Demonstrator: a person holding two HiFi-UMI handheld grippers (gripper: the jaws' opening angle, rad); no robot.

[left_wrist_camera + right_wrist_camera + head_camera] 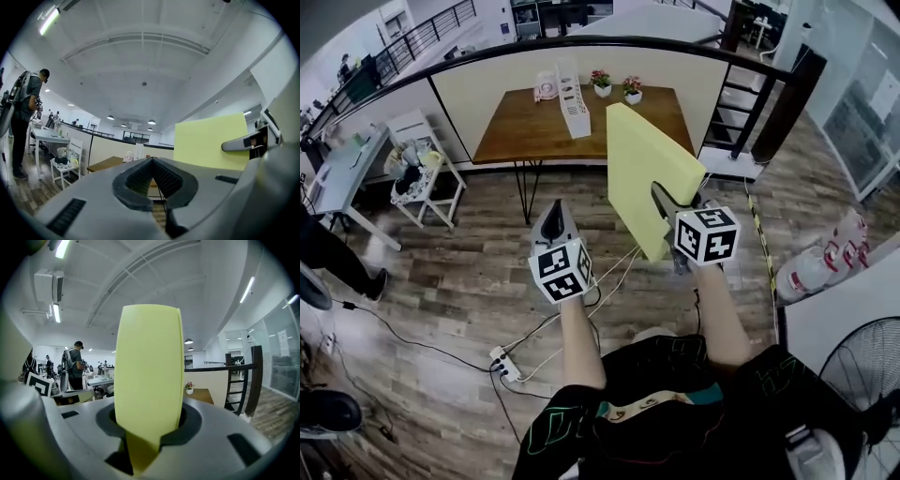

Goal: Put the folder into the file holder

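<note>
Folder (642,169), pale yellow, is hanging in the air on my side of the tabletop (525,131), well short of it and nearly upright. My right hand-held gripper (670,202) is clamping it by a lower corner, and that corner is disappearing between the jaws. In the right gripper view the folder (149,376) is filling the middle edge-on, so I am seeing only the right end of the tabletop and one flower pot (189,387). From the head view the folder is covering the tabletop's near right corner.

White file holder (574,112) is standing on the tabletop, toward its far middle, with two flower pots (601,82) to its right and a pinkish thing (546,87) to its left that I cannot make out. In the left gripper view the file holder (139,151) is peeking just over the jaws, too small for detail.

My left hand-held gripper (555,208) is pointing level toward the tabletop, its jaws meeting at the tips with nothing between them. Its own body is cutting off the folder's (211,140) lower edge in that view.
</note>
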